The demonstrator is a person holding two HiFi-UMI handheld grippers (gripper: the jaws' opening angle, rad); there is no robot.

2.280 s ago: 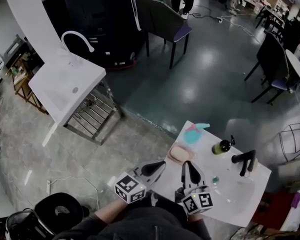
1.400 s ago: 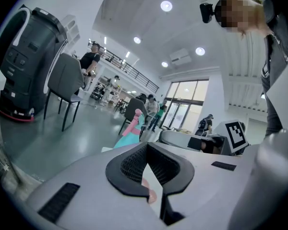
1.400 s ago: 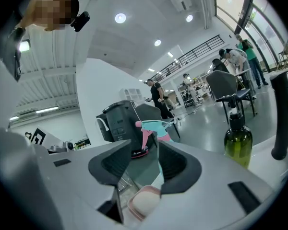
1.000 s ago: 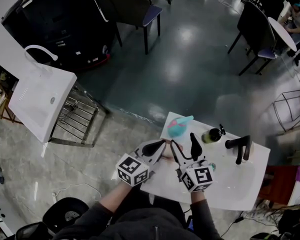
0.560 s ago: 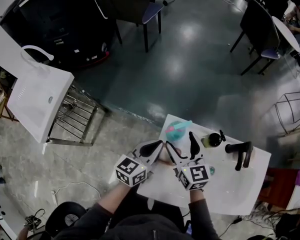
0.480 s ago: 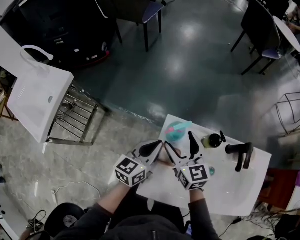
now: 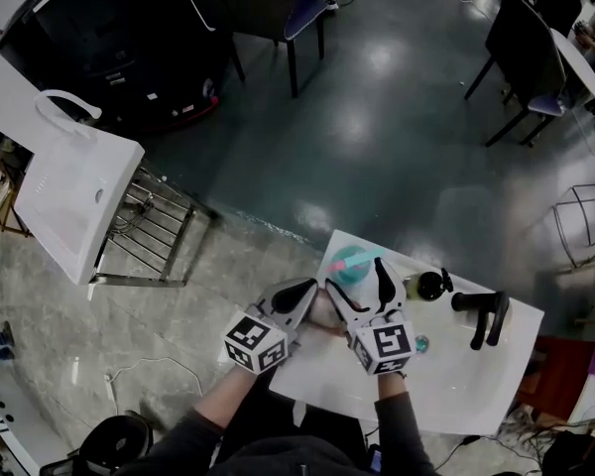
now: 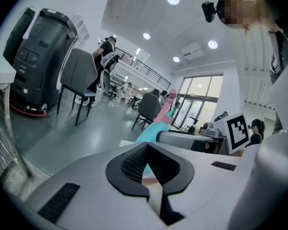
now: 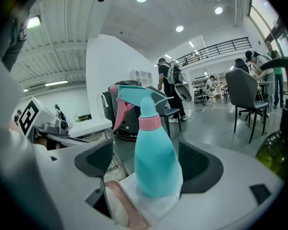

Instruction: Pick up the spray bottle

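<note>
The teal spray bottle [image 7: 352, 263] with its pink collar and trigger stands upright at the far left corner of the white table [image 7: 456, 385]. My right gripper [image 7: 362, 284] is open; its jaws have just been opening and now flank the bottle's base. In the right gripper view the bottle [image 9: 156, 162] fills the gap of the right gripper [image 9: 151, 169], with neither pad pressing on it. My left gripper [image 7: 296, 294] hovers shut at the table's left edge, beside the bottle. In its own view the left gripper [image 8: 149, 164] holds nothing.
A pink soap dish [image 7: 322, 313] lies between the grippers, near the bottle. A dark green pump bottle [image 7: 426, 286] and a black tap [image 7: 481, 310] stand to the right on the table. A white sink unit [image 7: 74, 191] stands to the far left, chairs beyond.
Both grippers have moved forward and down toward the spray bottle. The right jaws have spread wider and now sit on either side of the bottle's base.
</note>
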